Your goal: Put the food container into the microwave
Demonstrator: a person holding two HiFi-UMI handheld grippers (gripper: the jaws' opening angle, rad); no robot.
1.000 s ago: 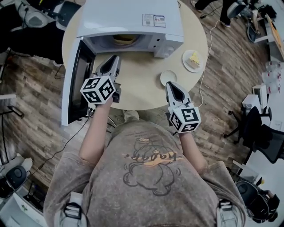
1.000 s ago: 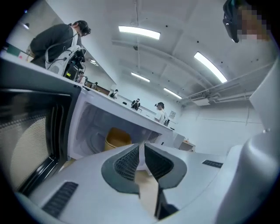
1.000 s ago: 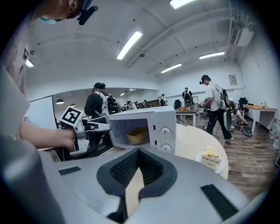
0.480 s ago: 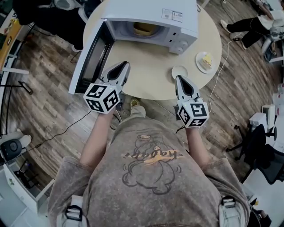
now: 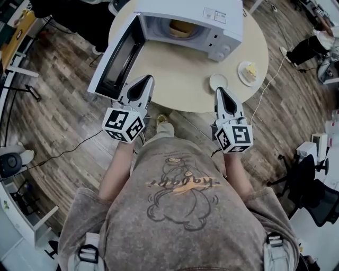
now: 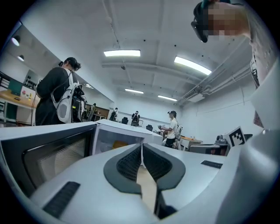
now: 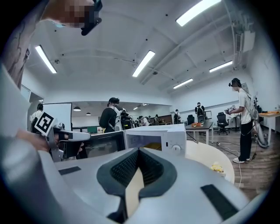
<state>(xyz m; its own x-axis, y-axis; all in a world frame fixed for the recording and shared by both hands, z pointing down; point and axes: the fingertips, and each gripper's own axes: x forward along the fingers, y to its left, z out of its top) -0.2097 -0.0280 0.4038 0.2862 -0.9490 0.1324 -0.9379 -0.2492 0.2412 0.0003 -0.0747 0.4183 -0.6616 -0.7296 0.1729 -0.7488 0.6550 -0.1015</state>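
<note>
Food container [image 5: 181,29] in microwave [image 5: 175,8], plate [image 5: 240,69] to its right, both on table [image 5: 180,79]

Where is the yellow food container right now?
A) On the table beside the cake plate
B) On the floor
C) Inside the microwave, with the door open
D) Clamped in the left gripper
C: the yellow food container sits in the cavity of the microwave, whose door hangs open, while the left gripper and the right gripper are both shut on nothing near the table edge.
</note>
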